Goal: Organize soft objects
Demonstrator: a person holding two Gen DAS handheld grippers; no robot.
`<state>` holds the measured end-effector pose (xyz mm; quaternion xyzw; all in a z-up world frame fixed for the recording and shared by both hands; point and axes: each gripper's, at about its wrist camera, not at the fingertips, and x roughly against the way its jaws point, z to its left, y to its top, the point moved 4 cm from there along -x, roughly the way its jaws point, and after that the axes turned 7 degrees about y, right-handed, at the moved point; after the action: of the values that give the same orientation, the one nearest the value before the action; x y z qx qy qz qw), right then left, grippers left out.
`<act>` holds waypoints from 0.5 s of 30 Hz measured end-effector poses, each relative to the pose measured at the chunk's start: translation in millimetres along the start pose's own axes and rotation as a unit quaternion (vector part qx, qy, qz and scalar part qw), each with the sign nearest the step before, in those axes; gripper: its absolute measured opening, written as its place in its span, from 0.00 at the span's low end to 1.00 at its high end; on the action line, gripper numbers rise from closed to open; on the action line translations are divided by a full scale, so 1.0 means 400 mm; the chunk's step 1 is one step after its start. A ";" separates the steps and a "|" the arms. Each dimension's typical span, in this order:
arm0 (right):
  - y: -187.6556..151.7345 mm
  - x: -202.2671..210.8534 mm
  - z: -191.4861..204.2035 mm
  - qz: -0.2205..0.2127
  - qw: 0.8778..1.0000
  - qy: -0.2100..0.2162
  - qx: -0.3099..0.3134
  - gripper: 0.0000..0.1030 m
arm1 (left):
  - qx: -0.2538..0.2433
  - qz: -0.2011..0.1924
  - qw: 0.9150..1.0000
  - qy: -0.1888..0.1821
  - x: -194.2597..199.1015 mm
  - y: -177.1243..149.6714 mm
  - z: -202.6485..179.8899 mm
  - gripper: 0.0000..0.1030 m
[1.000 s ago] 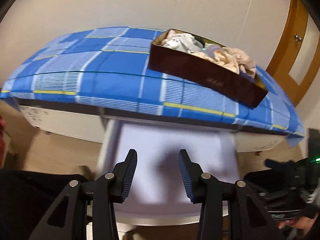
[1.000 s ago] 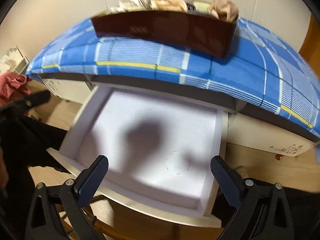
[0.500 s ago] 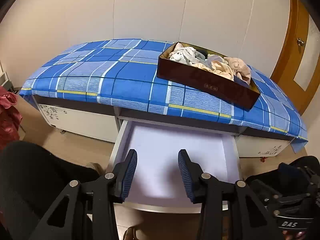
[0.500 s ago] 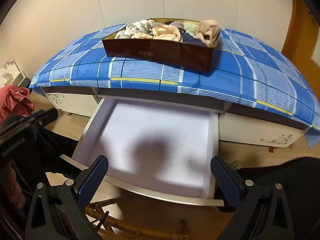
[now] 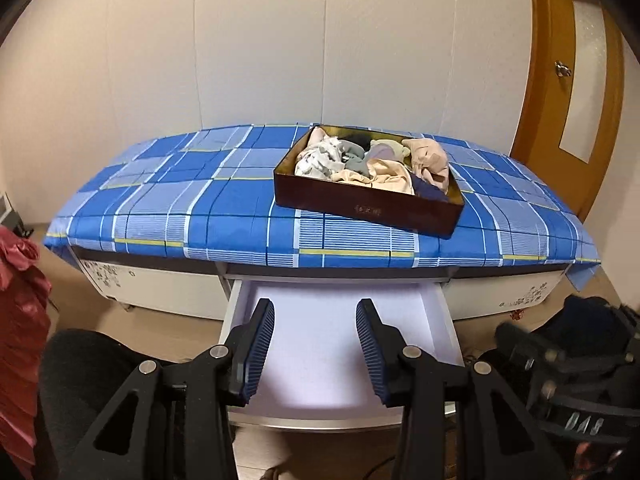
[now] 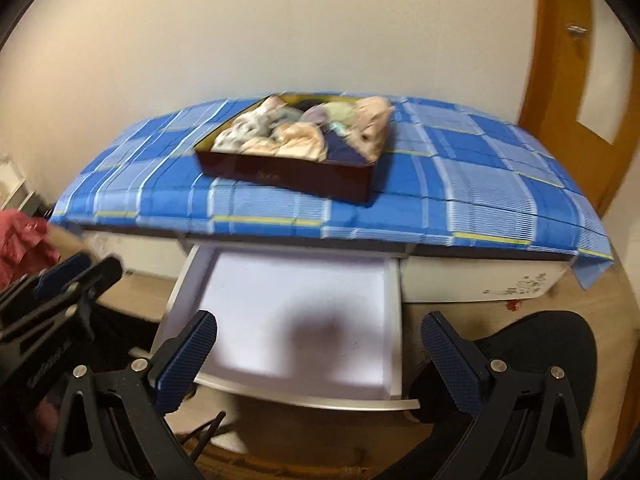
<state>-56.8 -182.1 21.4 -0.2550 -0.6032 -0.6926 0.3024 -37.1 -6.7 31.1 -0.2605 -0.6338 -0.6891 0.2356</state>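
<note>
clothes [image 5: 372, 160] in box [image 5: 368, 210], well beyond both jaws | left gripper [image 5: 315, 354] narrowly parted, empty | right gripper [image 6: 318, 360] spread, empty

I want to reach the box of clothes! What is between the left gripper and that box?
In the left wrist view, the open white drawer and the blue plaid sheet lie between the left gripper and the brown box.

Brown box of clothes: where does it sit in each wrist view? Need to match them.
Left wrist: the brown box sits right of centre on the blue plaid cover, above and behind the left gripper.
Right wrist: the box sits just left of centre, upper half, blurred.
Shared landmark: the open white drawer, below the box in both views.
</note>
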 end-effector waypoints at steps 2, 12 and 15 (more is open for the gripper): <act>0.006 0.012 -0.016 -0.012 1.000 -0.009 -0.012 1.00 | 0.000 0.002 1.000 0.000 0.003 -0.004 0.000 0.41; 0.013 0.008 -0.022 -0.014 1.000 -0.017 -0.018 1.00 | 0.004 -0.005 1.000 -0.001 0.020 -0.011 0.000 0.41; 0.014 0.009 -0.025 -0.018 0.999 -0.021 -0.021 1.00 | 0.002 -0.004 1.000 -0.002 0.021 -0.013 -0.004 0.41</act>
<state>-55.0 -192.9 26.3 -0.2647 -0.5988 -0.7054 0.2717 -47.0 -7.9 32.5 -0.2589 -0.6367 -0.6883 0.2318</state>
